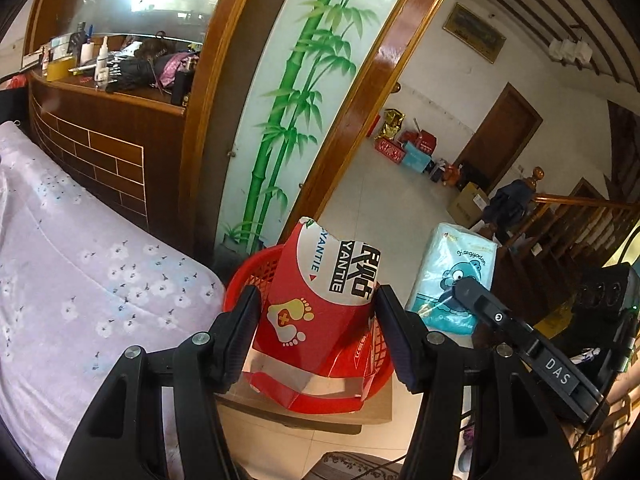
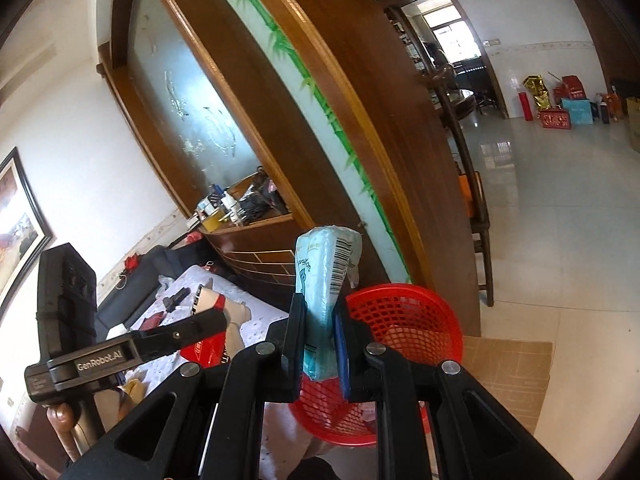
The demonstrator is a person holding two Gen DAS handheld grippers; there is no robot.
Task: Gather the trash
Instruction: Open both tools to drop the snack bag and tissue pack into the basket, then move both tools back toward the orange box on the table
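Ahead of your tongs rises a curved wooden partition with a frosted panel painted with green bamboo. To their left lies a sofa under a pale floral cover, backed by a cluttered wooden counter. To their right, glossy pale floor tiles run to white walls, a brown door and a wooden stair railing.

This is a home. A sofa with a flowered cover stands by a wooden partition with painted bamboo. Framed pictures hang on the walls, and a staircase rises from the tiled floor.
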